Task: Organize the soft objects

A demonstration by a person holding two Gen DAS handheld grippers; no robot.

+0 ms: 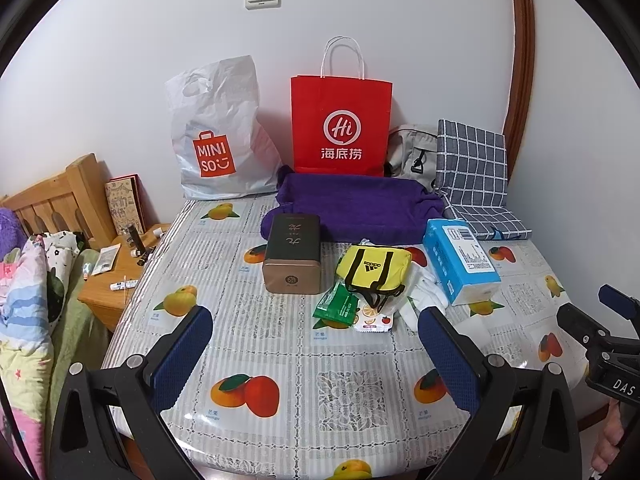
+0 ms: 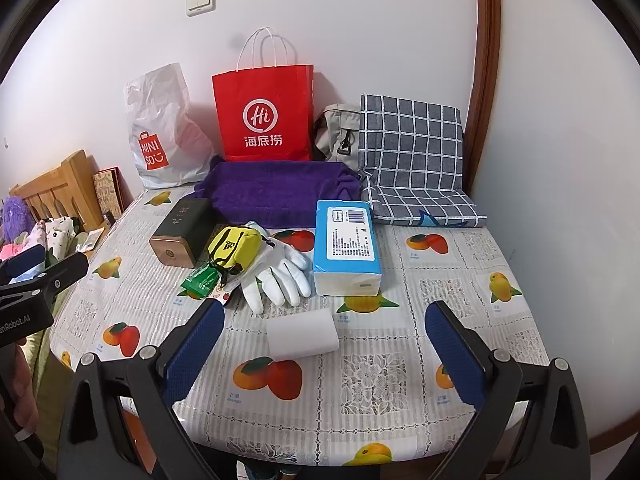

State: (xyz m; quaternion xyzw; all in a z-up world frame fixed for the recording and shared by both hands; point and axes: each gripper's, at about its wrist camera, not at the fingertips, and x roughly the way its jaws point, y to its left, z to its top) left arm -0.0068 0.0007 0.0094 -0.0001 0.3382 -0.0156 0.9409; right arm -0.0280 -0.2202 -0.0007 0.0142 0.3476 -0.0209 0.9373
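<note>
A purple towel lies at the table's back. In front of it lie a small yellow Adidas pouch, white gloves, a green wipes pack, a blue tissue pack and a white folded cloth. A checked grey cushion leans at the back right. My left gripper is open and empty above the near table. My right gripper is open and empty, with the white cloth between its fingers' line of sight.
A red paper bag, a white Miniso bag and a grey bag stand against the wall. A dark tin box sits mid-table. A wooden nightstand and bed lie left.
</note>
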